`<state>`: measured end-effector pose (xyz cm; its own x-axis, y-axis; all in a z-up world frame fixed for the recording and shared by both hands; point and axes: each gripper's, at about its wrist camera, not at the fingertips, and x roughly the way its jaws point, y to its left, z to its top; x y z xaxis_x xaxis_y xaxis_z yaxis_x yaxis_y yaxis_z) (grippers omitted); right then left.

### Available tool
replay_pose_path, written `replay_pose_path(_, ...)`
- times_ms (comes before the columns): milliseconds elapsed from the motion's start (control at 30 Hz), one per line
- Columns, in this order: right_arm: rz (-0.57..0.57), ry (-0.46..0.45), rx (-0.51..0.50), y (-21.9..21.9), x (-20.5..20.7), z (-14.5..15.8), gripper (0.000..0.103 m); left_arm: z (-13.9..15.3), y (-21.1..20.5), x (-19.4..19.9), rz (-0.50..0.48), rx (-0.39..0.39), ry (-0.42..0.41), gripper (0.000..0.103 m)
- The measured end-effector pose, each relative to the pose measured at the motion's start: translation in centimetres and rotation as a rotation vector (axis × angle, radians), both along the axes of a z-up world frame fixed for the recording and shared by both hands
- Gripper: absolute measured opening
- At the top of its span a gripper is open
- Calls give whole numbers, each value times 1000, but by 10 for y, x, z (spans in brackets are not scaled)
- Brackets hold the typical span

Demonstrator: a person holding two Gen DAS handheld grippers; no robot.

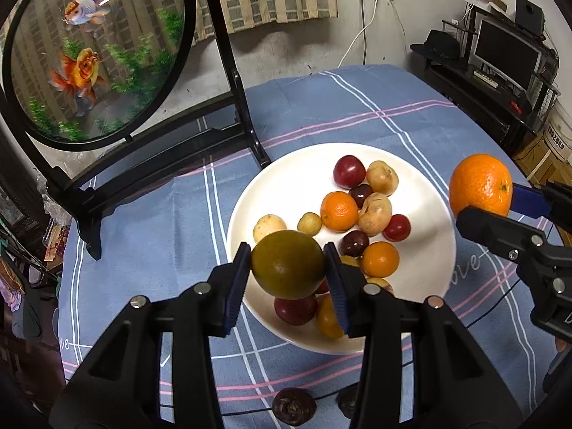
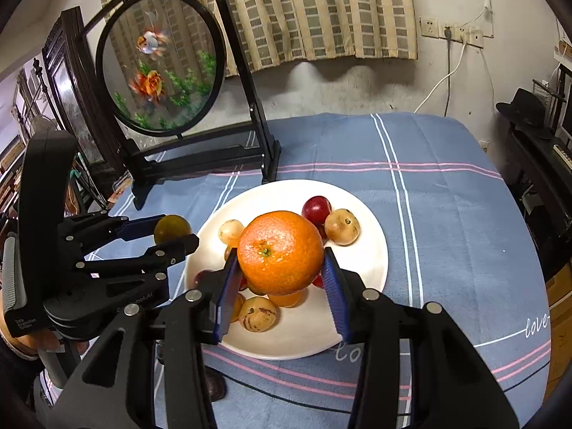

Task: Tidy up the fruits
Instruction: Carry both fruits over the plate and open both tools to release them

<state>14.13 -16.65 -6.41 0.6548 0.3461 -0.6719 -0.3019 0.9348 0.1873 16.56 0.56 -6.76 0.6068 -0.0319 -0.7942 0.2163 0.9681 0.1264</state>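
Fruit is mid-delivery: my left gripper [image 1: 289, 264] clamps a green citrus [image 1: 288, 264] and my right gripper [image 2: 280, 254] an orange [image 2: 280, 252] above the white plate [image 1: 286, 178], so next I lower and release.

plate [image 1: 246, 200] white | tablecloth [image 1: 314, 114] blue (pink-white plaid) | orange [image 2: 280, 252] orange

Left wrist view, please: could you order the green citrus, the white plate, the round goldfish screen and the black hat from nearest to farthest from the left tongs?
1. Green citrus: held between the left tongs.
2. White plate: just beyond, below the fruit.
3. Round goldfish screen: far left, standing on the table.
4. Black hat: far right, off the table.
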Motion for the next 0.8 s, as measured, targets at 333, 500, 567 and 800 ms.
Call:
replay_pose_path(333, 11, -8, -21, 7, 15, -8, 45, -12, 0, 15, 5, 14, 5, 42)
replay_pose_path(500, -7, -1, -56, -2, 13, -17, 45, -13, 13, 12, 7, -10, -9, 42)
replay_pose_path(567, -18, 26, -52, -11, 10, -24, 45, -14, 17, 8, -5, -13, -15, 42)
replay_pose_path(800, -30, 97, -32, -18, 15, -47, 45, -23, 16, 17, -8, -41, 24, 42)
